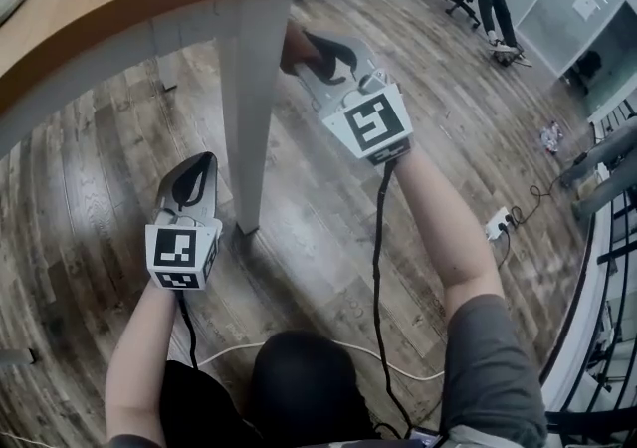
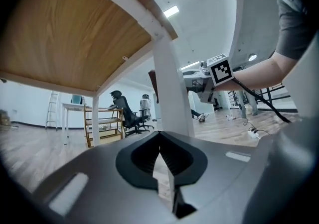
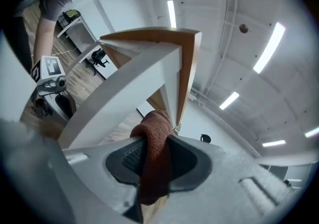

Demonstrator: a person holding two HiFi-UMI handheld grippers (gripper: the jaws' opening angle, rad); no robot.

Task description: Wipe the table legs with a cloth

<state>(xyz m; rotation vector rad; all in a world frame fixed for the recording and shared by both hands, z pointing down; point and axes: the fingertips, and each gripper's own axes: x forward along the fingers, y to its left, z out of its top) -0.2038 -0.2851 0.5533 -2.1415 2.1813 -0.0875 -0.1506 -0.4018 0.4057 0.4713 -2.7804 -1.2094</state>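
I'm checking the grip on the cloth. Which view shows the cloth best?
The right gripper view: the reddish-brown cloth sits pinched in the jaws of the right hand-held gripper at the table leg. The head view shows only a brown edge beside the leg; the left gripper view, a small dark sliver behind it.

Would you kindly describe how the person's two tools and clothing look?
The left tool and right tool are light grey with black pads; each bears a white cube of black square markers and a black cable. The short sleeve is grey.

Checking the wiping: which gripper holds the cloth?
The right gripper, jaws clamped on the reddish-brown cloth by the table leg; the left gripper is shut and empty.
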